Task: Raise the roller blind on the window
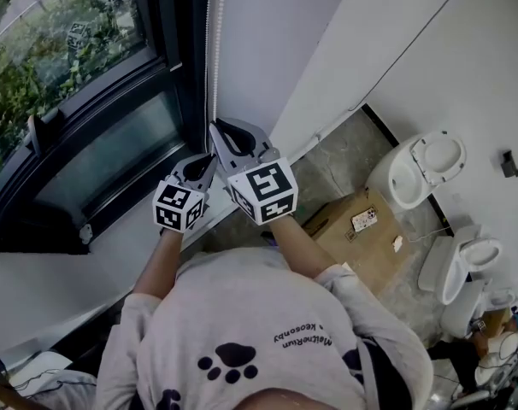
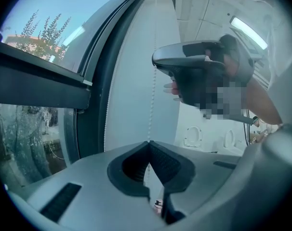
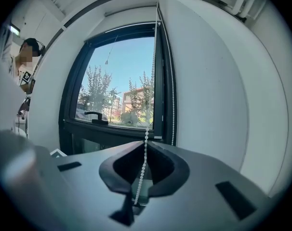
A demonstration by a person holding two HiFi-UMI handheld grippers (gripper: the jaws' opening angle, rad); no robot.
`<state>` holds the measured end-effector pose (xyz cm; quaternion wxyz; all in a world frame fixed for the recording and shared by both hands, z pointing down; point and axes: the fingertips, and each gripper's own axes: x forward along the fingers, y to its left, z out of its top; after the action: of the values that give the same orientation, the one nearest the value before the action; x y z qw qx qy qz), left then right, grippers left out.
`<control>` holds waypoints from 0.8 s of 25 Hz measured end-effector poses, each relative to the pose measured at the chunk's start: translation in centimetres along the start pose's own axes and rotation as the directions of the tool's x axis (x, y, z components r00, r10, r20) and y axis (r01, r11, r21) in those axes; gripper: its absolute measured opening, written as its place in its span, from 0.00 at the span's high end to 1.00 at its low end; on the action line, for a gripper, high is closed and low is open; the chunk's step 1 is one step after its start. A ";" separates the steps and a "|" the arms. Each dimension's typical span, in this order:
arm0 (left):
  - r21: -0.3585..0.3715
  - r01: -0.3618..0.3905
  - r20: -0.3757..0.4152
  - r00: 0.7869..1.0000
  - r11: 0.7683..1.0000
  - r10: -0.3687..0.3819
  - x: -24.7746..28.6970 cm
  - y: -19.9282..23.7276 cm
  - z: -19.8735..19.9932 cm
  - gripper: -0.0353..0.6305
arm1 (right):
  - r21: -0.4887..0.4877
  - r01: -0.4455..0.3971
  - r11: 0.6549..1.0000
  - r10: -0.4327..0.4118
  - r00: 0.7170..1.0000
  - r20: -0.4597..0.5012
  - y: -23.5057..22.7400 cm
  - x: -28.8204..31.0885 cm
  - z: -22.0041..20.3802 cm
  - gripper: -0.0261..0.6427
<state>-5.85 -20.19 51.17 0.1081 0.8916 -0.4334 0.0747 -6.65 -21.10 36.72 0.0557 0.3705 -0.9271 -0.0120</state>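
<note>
Holding the blind's chain with both grippers

My left gripper (image 1: 206, 162) is squeezed tight on the bead chain (image 1: 210, 58). My right gripper (image 1: 218, 128) pinches the chain too, higher up. The chain hangs by the white wall (image 1: 267, 49), just right of the dark window (image 1: 79, 118) frame. Trees (image 1: 37, 58) stand far outside.

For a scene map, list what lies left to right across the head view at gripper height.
Window → left gripper → right gripper → box → toilet.
</note>
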 end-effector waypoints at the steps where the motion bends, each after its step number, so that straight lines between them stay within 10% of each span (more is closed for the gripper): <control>1: 0.001 0.002 0.006 1.000 1.000 -0.002 0.0 -0.1 0.0 0.94 | 0.000 0.001 1.000 -0.001 1.000 0.003 0.0 -0.1 0.0 0.93; 20: 0.028 -0.062 0.203 0.978 0.998 0.055 -5.2 -1.5 7.6 0.93 | 0.002 0.045 0.999 -0.045 0.997 0.063 -0.7 -0.2 0.6 0.93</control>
<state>-7.58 -17.32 42.41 0.0463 0.8831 -0.4668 -0.0056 -6.11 -21.51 36.02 0.0262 0.3906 -0.9198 -0.0245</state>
